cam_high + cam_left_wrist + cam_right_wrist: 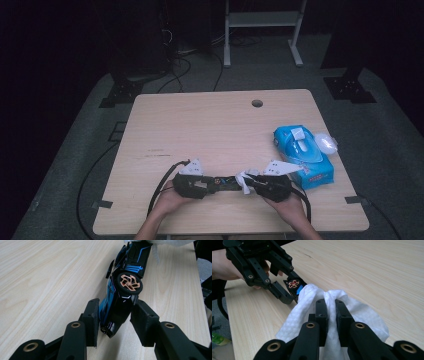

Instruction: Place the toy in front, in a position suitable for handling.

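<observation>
While our left gripper point(113, 315) has its jaws parted around the toy car's point(126, 287) tail, one pad touching and the other just off it, our right gripper point(330, 307) is clamped on a wipe point(312, 302) draped over the car's far end. The car lies at the table's point(210, 125) six o'clock edge, wipes pack point(302, 155) at three o'clock.

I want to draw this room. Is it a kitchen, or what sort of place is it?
Probably a lab or workshop, not a kitchen. A bare wooden table stands on grey carpet in a dark room, cables trail over the floor behind it, and a white metal frame stands at the back.
</observation>
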